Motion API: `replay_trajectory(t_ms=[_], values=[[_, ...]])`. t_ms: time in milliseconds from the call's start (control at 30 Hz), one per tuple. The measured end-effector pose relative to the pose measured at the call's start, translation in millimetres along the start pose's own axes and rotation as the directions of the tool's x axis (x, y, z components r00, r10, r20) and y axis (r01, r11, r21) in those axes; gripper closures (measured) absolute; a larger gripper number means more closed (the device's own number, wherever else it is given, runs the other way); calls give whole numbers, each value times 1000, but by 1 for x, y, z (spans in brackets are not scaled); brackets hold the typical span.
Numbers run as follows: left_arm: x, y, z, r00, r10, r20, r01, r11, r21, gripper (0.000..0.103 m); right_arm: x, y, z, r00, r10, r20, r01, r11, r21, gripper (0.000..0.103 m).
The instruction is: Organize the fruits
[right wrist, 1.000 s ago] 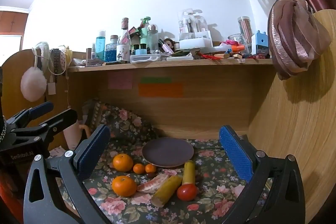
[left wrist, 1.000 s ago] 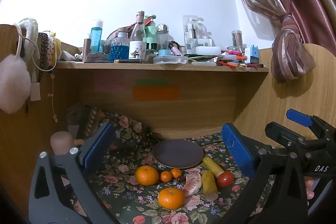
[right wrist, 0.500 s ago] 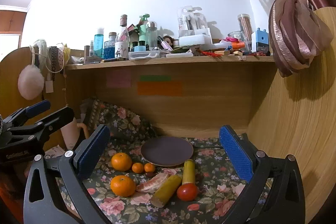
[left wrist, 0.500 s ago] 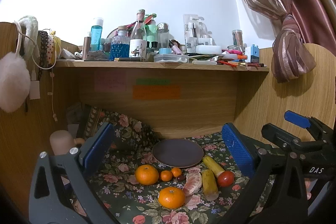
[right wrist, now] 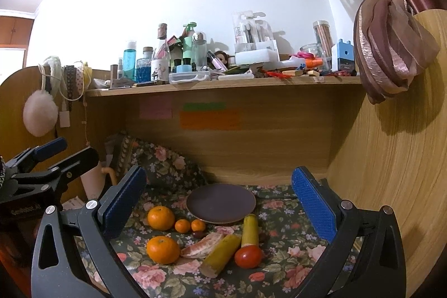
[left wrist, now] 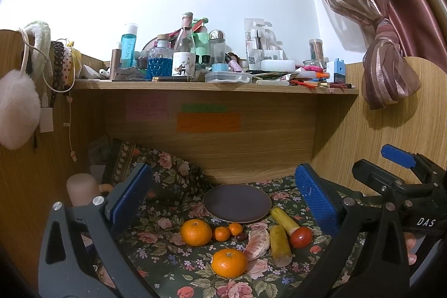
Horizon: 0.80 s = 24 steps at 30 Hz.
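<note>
Under the shelf point(left wrist: 212, 87), on a floral cloth point(left wrist: 167, 250), the fruit lies loose in front of a dark plate point(left wrist: 237, 203). Plate bare, set toward the back panel.

Fruit, left wrist view: large orange point(left wrist: 196, 232) left of centre; second large orange point(left wrist: 229, 262) nearer the camera. Two small oranges point(left wrist: 222, 233) in a row between the far large orange and the plate's front edge; a small dark fruit point(left wrist: 241, 236) just beside them. Peeled citrus segment point(left wrist: 257, 240) lies next to the near orange. Two yellow banana pieces point(left wrist: 280, 245): one lying beside the segment, the other point(left wrist: 284, 219) angled back toward the plate rim. Red tomato point(left wrist: 301, 237) touching or nearly touching the far piece's end.

Left gripper point(left wrist: 220, 203): jaws spread wide, nothing between them, held above the cloth with the whole fruit group framed between its blue pads point(left wrist: 131, 197).

Right gripper point(right wrist: 218, 203): likewise spread wide and holding nothing, above the same spot, tomato point(right wrist: 248, 256) nearest its right finger. Each gripper shows at the edge of the other's view.

Shelf crowded with bottles point(left wrist: 183, 52) and clutter. Curtain point(left wrist: 388, 69) knotted at right.
</note>
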<state>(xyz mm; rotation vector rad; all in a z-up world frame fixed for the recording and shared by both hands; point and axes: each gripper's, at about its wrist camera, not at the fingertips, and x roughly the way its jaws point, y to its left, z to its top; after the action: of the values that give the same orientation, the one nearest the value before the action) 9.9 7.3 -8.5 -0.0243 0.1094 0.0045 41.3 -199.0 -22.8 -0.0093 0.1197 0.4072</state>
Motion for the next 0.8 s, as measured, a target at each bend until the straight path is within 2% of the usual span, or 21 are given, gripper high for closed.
replay_trajectory(t_ms=[800], values=[[-10, -1, 7, 1000, 0, 24, 0, 1000, 0, 0, -8, 7, 4, 1000, 8, 24, -8, 1000, -14, 0]])
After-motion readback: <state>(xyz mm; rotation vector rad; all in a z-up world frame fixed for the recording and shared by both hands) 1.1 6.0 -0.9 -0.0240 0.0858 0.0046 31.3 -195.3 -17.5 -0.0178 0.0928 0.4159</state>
